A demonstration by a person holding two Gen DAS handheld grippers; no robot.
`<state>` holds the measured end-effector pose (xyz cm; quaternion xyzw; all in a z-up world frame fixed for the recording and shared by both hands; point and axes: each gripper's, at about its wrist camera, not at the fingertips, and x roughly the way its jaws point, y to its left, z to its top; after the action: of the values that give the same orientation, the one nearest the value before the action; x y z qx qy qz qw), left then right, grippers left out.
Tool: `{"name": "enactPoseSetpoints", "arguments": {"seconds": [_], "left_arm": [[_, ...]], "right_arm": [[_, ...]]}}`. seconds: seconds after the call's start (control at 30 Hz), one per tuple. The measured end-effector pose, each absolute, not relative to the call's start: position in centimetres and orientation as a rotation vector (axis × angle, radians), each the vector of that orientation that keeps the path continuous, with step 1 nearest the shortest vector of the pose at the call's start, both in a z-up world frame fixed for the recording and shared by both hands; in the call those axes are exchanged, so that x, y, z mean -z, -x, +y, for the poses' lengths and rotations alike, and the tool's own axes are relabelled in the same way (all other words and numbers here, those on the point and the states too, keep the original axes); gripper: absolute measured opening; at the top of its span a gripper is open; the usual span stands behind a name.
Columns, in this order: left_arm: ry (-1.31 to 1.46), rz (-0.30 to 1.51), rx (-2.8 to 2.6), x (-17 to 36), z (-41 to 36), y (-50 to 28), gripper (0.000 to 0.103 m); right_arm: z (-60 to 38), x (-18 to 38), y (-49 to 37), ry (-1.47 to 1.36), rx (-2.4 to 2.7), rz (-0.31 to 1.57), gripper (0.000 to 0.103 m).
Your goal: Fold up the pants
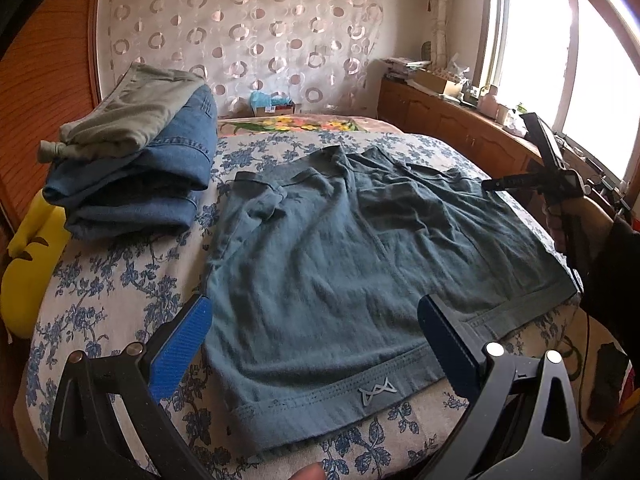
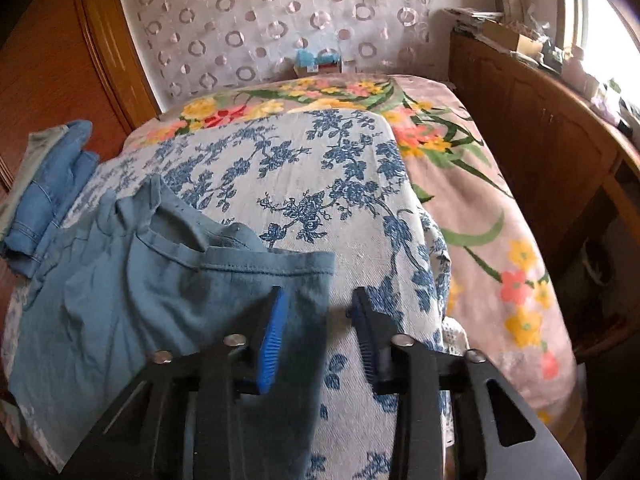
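Teal-grey pants (image 1: pixel 340 248) lie spread flat on the bed, the waistband with its logo (image 1: pixel 378 394) nearest the left wrist camera. My left gripper (image 1: pixel 314 308) hangs open and wide just above the waistband end, with nothing between its blue pads. In the right wrist view the pants (image 2: pixel 120 300) reach in from the left, ending in a stitched hem corner (image 2: pixel 316 264). My right gripper (image 2: pixel 319 294) hovers over that corner with a narrow gap between the jaws. The cloth's edge runs under the gap and the pads do not press on it.
Folded jeans with a khaki garment on top (image 1: pixel 136 168) are stacked at the bed's left. A yellow cushion (image 1: pixel 28 264) lies beside them. The blue-flowered bedspread (image 2: pixel 320 184) covers the bed. A wooden cabinet (image 2: pixel 540 140) with clutter runs along the right under a window.
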<state>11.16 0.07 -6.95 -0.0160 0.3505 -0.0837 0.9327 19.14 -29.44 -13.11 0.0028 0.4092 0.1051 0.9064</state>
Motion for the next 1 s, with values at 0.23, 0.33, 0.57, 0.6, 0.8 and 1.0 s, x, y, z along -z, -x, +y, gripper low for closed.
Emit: {"name": "enactPoseSetpoints", "arguments": {"seconds": [0.23, 0.33, 0.57, 0.6, 0.8, 1.0], "left_arm": [[0.04, 0.731, 0.16, 7.7, 0.6, -10.6, 0.103], [0.058, 0.735, 0.151, 7.9, 1.1, -10.6, 0.103], [0.067, 0.73, 0.131, 7.6, 2.0, -9.9, 0.103], [0.067, 0.727, 0.128, 7.5, 2.1, -9.7, 0.103], [0.096, 0.718, 0.12, 7.4, 3.4, -8.4, 0.097], [0.153, 0.708, 0.09, 7.4, 5.4, -7.3, 0.085]], "right_arm": [[-30.1, 11.6, -19.0, 0.035, -0.112, 0.786, 0.001], [-31.2, 11.4, -18.5, 0.019, -0.105, 0.783, 0.001], [-31.2, 10.7, -15.1, 0.021, -0.148, 0.745, 0.022], [-31.0, 10.5, -13.9, 0.018, -0.187, 0.735, 0.023], [-29.9, 11.1, -6.5, 0.055, -0.314, 0.683, 0.054], [-29.1, 13.0, -1.4, 0.076, -0.388, 0.679, 0.058]]}}
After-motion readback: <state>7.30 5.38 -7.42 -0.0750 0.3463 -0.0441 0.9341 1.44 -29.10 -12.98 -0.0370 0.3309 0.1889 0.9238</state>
